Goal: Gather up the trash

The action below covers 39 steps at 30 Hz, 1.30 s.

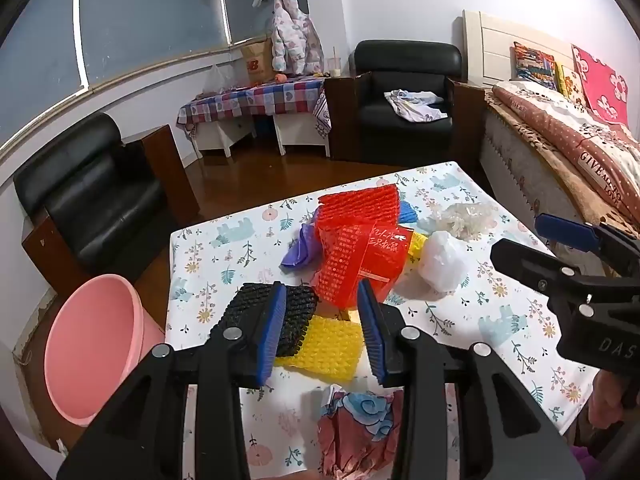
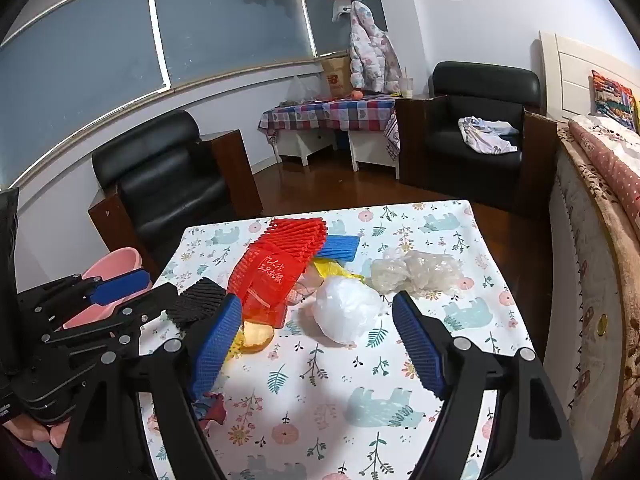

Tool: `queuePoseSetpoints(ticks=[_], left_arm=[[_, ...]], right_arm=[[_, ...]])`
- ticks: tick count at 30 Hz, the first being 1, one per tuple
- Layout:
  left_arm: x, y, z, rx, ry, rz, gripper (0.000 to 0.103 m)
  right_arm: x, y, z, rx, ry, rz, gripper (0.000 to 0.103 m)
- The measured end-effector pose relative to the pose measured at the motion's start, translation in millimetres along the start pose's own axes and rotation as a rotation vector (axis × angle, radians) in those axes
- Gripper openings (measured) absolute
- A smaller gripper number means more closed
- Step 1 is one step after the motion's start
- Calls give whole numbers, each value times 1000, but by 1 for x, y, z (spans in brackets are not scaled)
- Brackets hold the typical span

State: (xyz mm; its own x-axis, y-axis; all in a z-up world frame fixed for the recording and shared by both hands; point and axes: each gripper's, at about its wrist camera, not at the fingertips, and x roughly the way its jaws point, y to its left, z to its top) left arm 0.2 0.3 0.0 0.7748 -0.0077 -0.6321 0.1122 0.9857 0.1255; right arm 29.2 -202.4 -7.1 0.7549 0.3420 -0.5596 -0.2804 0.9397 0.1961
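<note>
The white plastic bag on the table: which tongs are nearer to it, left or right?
Right. The right tongs stand open just in front of the white plastic bag, which lies between the fingers' line. The left tongs are off to its side, over the yellow foam net.

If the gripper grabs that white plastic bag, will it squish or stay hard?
The white plastic bag looks thin and crumpled, so it will probably squish flat. It seems puffed with air, so it is likely very light. A push may slide it across the tablecloth rather than roll it.

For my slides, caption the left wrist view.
Open left hand-held gripper above yellow foam net and black foam net, pink bin beside table.
</note>
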Motion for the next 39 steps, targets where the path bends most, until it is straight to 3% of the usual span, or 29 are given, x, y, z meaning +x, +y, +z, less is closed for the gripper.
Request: queuePoseSetpoints(ticks=[39], left_arm=[[-7,1,-9,-29,3,-31,38]], right_arm=[[1,6,0,-5,2,-5,77]])
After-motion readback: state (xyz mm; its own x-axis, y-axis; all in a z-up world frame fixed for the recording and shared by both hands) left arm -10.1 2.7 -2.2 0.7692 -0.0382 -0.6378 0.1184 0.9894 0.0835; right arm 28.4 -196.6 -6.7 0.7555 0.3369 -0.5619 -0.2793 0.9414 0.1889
